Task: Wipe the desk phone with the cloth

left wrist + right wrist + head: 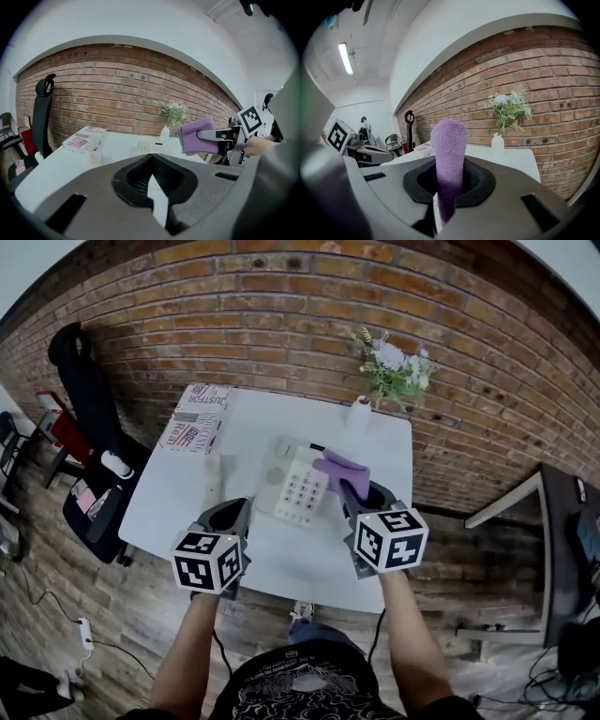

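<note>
By the desk phone (295, 486), the right hand-held gripper (359, 493) pinches the cloth (339, 467); left hand-held gripper (242, 510) is closed.

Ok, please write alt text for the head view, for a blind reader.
Seen from above, the right gripper holds a purple cloth at the right edge of a white desk phone on a white table. The left gripper, shut and empty, is left of the phone; a flower vase stands beyond it.
</note>
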`<state>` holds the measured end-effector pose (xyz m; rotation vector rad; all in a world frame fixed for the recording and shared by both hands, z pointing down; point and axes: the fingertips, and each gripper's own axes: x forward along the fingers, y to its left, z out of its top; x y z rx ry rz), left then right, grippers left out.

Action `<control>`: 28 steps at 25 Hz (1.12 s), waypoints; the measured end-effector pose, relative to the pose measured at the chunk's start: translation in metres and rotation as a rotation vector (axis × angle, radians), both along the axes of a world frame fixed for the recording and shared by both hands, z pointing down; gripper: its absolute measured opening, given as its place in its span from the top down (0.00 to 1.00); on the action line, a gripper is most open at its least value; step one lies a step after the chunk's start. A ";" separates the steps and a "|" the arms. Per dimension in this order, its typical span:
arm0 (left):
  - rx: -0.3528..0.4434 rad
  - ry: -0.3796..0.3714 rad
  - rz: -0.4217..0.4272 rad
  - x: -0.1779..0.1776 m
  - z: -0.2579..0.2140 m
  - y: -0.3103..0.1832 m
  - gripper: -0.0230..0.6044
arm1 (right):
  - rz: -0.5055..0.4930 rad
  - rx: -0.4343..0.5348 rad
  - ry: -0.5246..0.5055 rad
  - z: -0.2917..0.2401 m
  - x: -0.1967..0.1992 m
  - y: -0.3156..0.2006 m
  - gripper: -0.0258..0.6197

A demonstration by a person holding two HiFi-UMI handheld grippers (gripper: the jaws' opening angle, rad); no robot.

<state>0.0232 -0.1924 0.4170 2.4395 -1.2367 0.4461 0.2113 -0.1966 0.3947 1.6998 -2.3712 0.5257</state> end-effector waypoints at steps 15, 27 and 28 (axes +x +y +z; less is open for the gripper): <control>-0.045 -0.030 0.029 0.020 0.022 -0.072 0.96 | 0.173 -0.122 0.019 0.066 0.057 -0.085 0.89; -0.074 -0.011 0.107 -0.004 0.033 -0.089 0.96 | 0.277 -0.208 -0.054 0.101 0.046 -0.105 0.89; -0.075 -0.010 0.119 -0.006 0.033 -0.090 0.96 | 0.287 -0.210 -0.065 0.101 0.043 -0.105 0.89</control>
